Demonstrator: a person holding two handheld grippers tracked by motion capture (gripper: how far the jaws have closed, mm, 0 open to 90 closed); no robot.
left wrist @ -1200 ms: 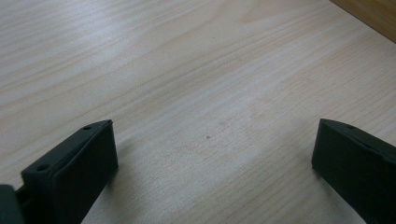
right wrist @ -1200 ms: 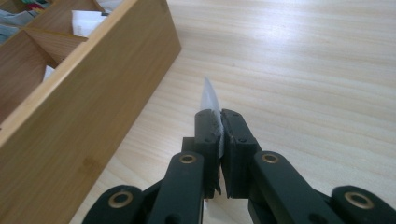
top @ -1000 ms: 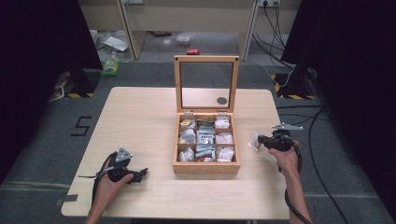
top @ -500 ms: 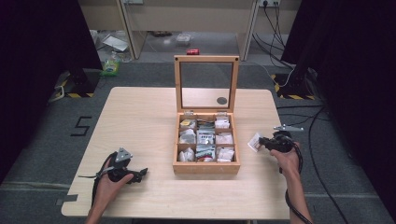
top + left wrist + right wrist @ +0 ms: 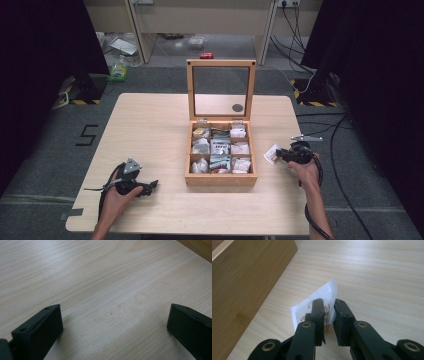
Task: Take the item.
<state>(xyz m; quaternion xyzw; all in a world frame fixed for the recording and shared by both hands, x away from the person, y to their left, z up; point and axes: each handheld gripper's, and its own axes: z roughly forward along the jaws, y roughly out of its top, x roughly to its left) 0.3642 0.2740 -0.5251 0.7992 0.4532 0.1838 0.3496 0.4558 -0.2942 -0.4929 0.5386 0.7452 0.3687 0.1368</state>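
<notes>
R gripper (image 5: 278,154) sits low at the table's (image 5: 150,130) right side, just right of the box (image 5: 221,180), with a white sachet (image 5: 317,303) between its jaws. In the right gripper view there's a gap showing between the two black jaws and the sachet stands on edge in it; jaws have just been easing apart, so I'd call them slack around it, not pinching. The sachet itself is on the tabletop, close beside the box's right wall, its bottom edge looks to be on the wood. It reads as paper or foil, brown print on it, too blurred to make out. Handling, by my guess: v. light, thin, floppy, a bit slick, so it'll flop flat once let go and could slide under a nudge. Not fragile as such, but it'll crease. Best hold is across a flat sealed edge or corner, pads square on both faces, light squeeze only. L gripper (image 5: 150,187) is parked at near left, well apart from the box, jaws spread wide over bare wood, nothing in them. Box lid (image 5: 221,87) stands up, compartments hold more sachets.
</notes>
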